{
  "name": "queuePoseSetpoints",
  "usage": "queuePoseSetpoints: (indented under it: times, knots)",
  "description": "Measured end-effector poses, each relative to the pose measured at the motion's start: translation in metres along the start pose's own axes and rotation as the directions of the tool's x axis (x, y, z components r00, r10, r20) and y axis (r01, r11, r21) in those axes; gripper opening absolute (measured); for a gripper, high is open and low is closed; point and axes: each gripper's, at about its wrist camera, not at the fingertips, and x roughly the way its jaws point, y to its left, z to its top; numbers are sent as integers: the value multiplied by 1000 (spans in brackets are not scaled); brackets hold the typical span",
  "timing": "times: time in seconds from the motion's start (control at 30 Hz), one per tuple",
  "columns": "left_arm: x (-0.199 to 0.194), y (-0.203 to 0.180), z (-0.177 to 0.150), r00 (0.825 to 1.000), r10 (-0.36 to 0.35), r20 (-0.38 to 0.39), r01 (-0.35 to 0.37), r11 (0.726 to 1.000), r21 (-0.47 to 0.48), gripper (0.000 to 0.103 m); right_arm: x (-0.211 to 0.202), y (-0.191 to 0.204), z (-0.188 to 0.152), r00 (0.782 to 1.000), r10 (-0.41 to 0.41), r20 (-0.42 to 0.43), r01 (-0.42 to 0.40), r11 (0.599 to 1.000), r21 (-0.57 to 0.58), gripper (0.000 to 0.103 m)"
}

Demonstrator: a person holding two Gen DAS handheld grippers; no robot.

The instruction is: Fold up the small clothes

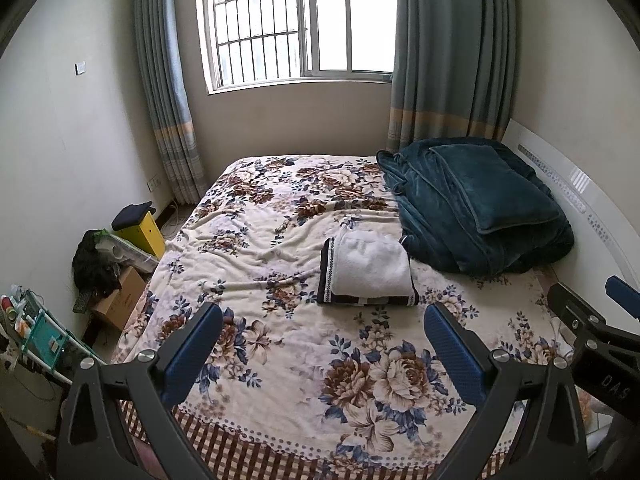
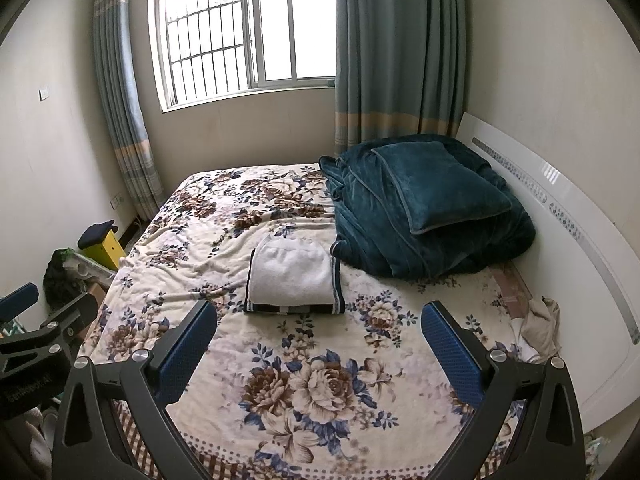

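Observation:
A folded white garment (image 1: 370, 266) (image 2: 292, 272) lies on top of a folded dark striped one (image 1: 326, 276) (image 2: 294, 309), stacked mid-bed on the floral blanket (image 1: 280, 344) (image 2: 320, 384). A crumpled beige cloth (image 2: 540, 330) sits by the headboard at the bed's right edge. My left gripper (image 1: 323, 312) hangs open above the bed's near end, short of the stack, with nothing between its fingers. My right gripper (image 2: 320, 309) is open too and empty, level with the stack's near edge. Each gripper shows at the edge of the other's view (image 1: 588, 300) (image 2: 24, 304).
A heaped teal blanket with a pillow (image 1: 480, 208) (image 2: 432, 208) fills the far right of the bed beside the white headboard (image 2: 568, 232). On the floor left of the bed are a yellow box (image 1: 146, 232), a cardboard box (image 1: 122, 300) and a black bag (image 1: 94, 264). Window and curtains stand behind.

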Motion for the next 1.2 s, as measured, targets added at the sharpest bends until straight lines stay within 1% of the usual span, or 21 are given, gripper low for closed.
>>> queuePoseSetpoints:
  times: [0.37,1.0,1.2]
  knots:
    - [-1,0,-2,1000,10,0,-10,1000,-2,103,-2,4,-4,1000,-4,2,4,1000,2,103]
    - [3,-3,-2,1000,4,-7,-4,1000,6,103,-1,2,-5,1000,-4,-2,4,1000,0,103]
    - [4,-3,0,1000,3,3,-3,1000,8,103,-1,3,-6,1000,-7,-3,7,1000,2,103]
